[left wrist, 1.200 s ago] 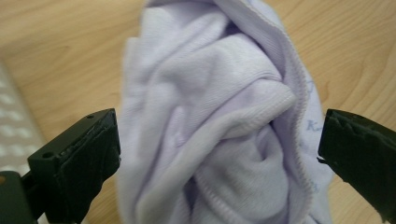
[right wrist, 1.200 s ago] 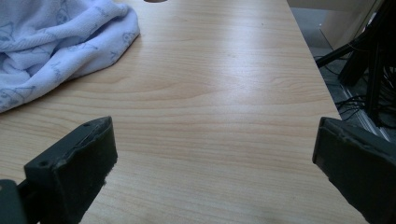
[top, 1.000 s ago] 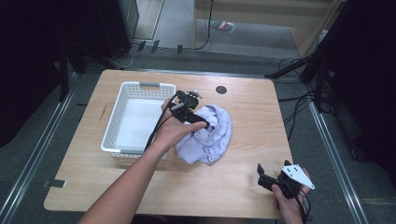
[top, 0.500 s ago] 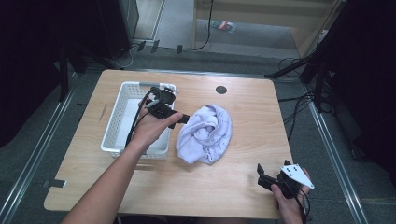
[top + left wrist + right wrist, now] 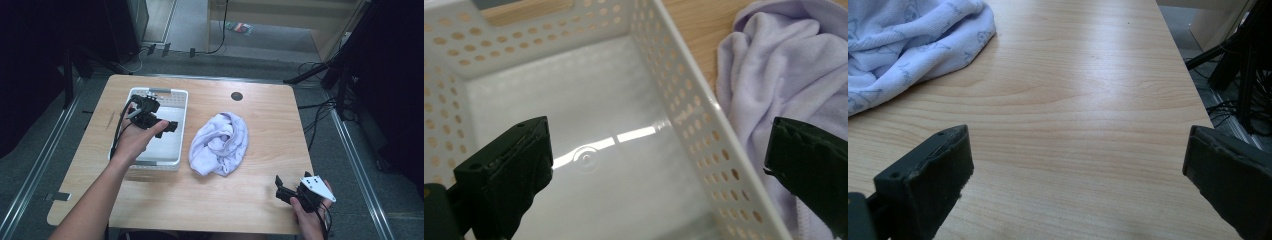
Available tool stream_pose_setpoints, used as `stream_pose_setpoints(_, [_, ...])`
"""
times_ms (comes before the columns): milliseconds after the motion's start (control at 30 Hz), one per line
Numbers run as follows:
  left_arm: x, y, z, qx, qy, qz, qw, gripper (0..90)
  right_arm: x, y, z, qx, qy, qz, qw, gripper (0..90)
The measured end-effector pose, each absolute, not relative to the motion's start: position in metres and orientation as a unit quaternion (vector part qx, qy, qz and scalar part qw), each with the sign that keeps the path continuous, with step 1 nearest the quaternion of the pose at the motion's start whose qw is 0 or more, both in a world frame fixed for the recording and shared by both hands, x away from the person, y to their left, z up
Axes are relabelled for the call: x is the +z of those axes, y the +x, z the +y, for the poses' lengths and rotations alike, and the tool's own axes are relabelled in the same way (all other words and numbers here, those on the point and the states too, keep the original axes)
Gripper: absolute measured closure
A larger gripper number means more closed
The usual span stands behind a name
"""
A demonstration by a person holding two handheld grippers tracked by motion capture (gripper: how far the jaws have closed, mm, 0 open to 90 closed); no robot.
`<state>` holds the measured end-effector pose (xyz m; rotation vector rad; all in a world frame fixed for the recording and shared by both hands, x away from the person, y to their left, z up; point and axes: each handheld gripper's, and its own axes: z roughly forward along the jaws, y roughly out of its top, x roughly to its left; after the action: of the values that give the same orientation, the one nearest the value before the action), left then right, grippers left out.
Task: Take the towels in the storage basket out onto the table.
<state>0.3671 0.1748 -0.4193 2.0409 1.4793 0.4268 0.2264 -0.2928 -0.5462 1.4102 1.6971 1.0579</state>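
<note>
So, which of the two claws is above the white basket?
The left claw, open, is over the white perforated basket. The right claw is at the table's near right corner, away from the lavender towel.

My left gripper [image 5: 171,125] is black all over, with a black cable looping off its back. My right gripper [image 5: 280,189] is black too and carries a grey three-cornered plate [image 5: 317,186] dotted with small holes. Its fingers [image 5: 928,180] are thick matte black blocks with rough, chipped edges. Both forearms are bare, no sleeves.
</note>
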Motion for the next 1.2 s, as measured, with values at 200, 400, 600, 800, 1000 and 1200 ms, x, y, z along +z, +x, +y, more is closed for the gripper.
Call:
stream_pose_setpoints(200, [-0.423, 0.359, 0.199, 0.181, 0.757, 0.562, 0.281, 0.0, -0.546, 0.227, -0.293, 0.407, 0.545, 0.651, 0.337, 0.0])
stream_pose_setpoints(400, [-0.432, 0.35, 0.226, 0.186, 0.738, 0.582, 0.286, 0.0, -0.546, 0.227, -0.293, 0.405, 0.545, 0.652, 0.338, 0.0])
stream_pose_setpoints(600, [-0.439, 0.337, 0.243, 0.206, 0.733, 0.584, 0.281, 0.0, -0.546, 0.227, -0.293, 0.405, 0.546, 0.651, 0.338, 0.0])
stream_pose_setpoints(800, [-0.446, 0.317, 0.274, 0.212, 0.708, 0.597, 0.31, 0.0, -0.546, 0.227, -0.293, 0.402, 0.546, 0.652, 0.338, 0.0])
stream_pose_setpoints(1000, [-0.452, 0.297, 0.291, 0.226, 0.699, 0.592, 0.331, 0.0, -0.546, 0.228, -0.293, 0.402, 0.547, 0.651, 0.339, 0.0])
stream_pose_setpoints(1200, [-0.46, 0.279, 0.305, 0.238, 0.682, 0.59, 0.359, 0.0, -0.546, 0.227, -0.292, 0.403, 0.545, 0.651, 0.341, 0.0])
